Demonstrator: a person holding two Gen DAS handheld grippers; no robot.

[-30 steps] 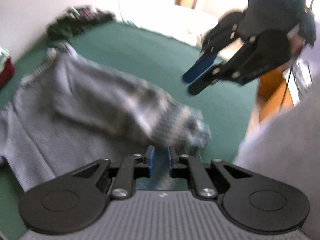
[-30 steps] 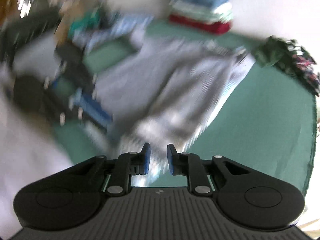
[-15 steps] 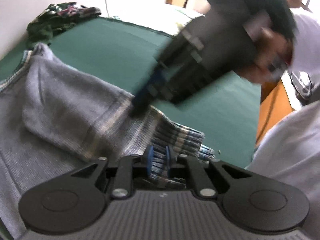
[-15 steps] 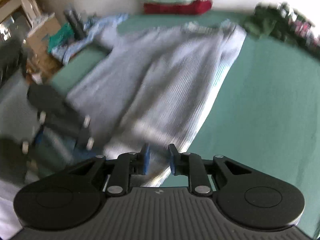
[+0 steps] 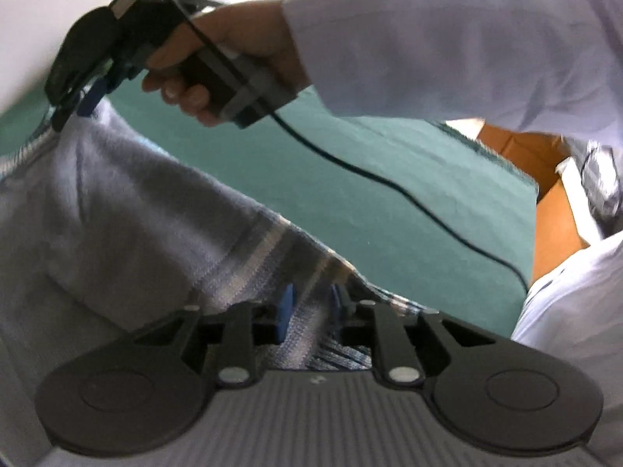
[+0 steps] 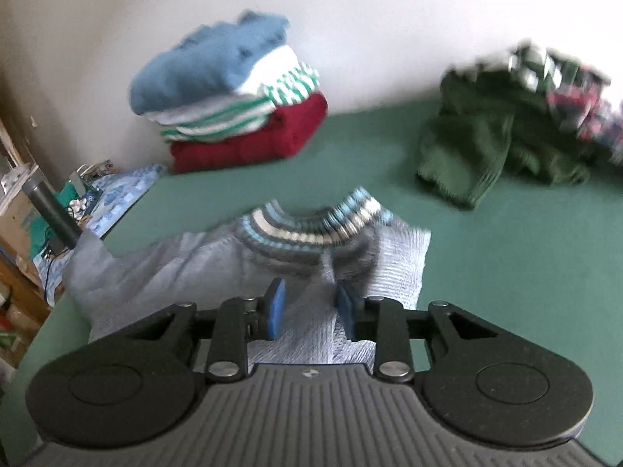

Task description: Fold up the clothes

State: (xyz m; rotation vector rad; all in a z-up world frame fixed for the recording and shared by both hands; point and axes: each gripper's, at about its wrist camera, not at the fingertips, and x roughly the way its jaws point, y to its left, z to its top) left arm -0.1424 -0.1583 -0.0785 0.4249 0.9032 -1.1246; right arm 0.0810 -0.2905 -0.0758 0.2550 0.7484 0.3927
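Note:
A grey knitted sweater (image 5: 128, 210) with striped cuffs and a striped collar (image 6: 311, 229) lies on the green table (image 5: 350, 179). My left gripper (image 5: 310, 303) is open around the striped cuff of a sleeve folded across the body. My right gripper (image 6: 311, 305) is open over the shoulder just below the collar, with cloth between its blue pads (image 6: 275, 303). In the left wrist view the right gripper (image 5: 83, 95) shows at the sweater's far end, held by a hand.
A stack of folded clothes (image 6: 229, 93), blue on top and red at the bottom, stands against the wall. A crumpled green garment (image 6: 502, 144) lies at the back right. Boxes and clutter (image 6: 43, 210) sit past the table's left edge.
My right gripper has moved from near the sleeve cuff up along the sweater to the collar. My left gripper has opened a little and stays at the striped cuff.

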